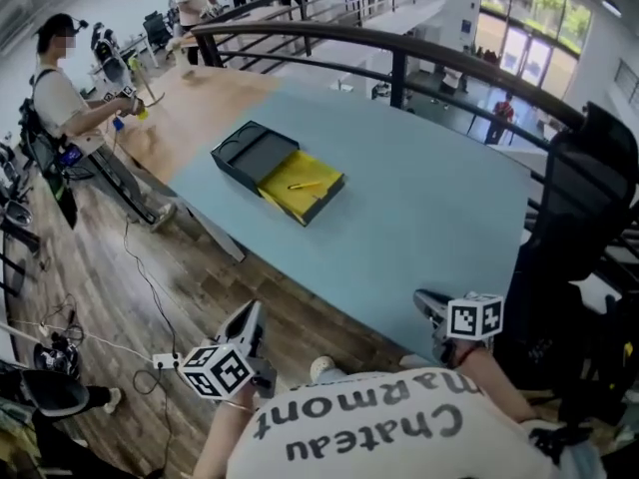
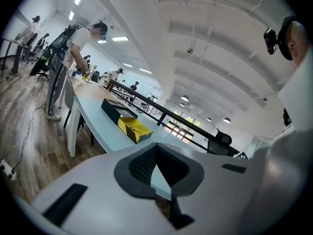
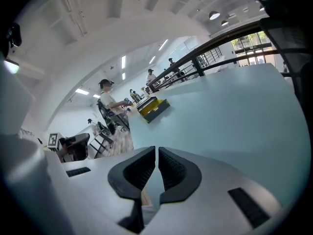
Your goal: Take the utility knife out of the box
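Note:
An open box lies on the light blue table (image 1: 429, 208), toward its far left. Its dark lid part (image 1: 250, 153) sits beside a yellow tray (image 1: 300, 186), and a thin yellow utility knife (image 1: 306, 185) lies in the tray. My left gripper (image 1: 252, 315) hangs over the floor short of the table's near edge, jaws shut and empty. At the near edge my right gripper (image 1: 427, 302) is also shut on nothing. Both are well apart from the box. In the left gripper view the tray (image 2: 134, 129) shows beyond the closed jaws (image 2: 156, 146). The right gripper view has the box (image 3: 153, 106) far off, past the closed jaws (image 3: 156, 149).
A dark curved railing (image 1: 399, 48) runs behind the table. A black chair (image 1: 589, 228) stands at the right. A person (image 1: 60, 103) works at the wooden stretch of table at the left. Cables and a power strip (image 1: 165, 360) lie on the wooden floor.

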Tool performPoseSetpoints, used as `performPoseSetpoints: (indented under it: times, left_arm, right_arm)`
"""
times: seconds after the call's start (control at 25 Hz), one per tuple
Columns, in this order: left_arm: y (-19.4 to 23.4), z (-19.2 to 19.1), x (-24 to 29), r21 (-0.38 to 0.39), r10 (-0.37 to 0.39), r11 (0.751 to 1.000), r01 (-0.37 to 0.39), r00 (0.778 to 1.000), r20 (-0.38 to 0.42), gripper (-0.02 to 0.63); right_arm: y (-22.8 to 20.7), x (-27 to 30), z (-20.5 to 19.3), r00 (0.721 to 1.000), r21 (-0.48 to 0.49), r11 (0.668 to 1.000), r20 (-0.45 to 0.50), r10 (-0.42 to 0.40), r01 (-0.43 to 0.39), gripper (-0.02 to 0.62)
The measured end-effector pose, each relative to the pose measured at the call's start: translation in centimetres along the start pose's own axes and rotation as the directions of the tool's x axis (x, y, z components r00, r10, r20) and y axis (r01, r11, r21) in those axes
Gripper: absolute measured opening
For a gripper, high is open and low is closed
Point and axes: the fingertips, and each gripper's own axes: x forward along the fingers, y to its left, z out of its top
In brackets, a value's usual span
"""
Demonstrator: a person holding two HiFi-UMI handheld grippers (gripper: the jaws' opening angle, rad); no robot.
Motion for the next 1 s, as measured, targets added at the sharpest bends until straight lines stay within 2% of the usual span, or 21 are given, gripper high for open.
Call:
performPoseSetpoints:
  times: [0.28,0.64,1.0]
  left_arm:
    - [4.0,7.0,2.5,0.038,-0.047,0.998,0.047,0.999,0.006,0.002]
    - [9.4,12.3,4.7,0.058,-0.104,0.993,0.102,0.994,0.024,0.002]
    - [11.4,11.7,6.9,0.011,-0.151,0.988,0.151,0.988,-0.014,0.002]
  right_arm:
    - [4.2,5.1,3.5,1.000,-0.010,1.000,0.003,-0.001,0.001,0.044]
    - [6.9,9.9,5.5,0.998,0.009,0.999,0.040,-0.040,0.040,0.044]
    - [9.0,13.0,6.0,0.998,-0.047,0.997,-0.003,-0.065,0.065,0.044]
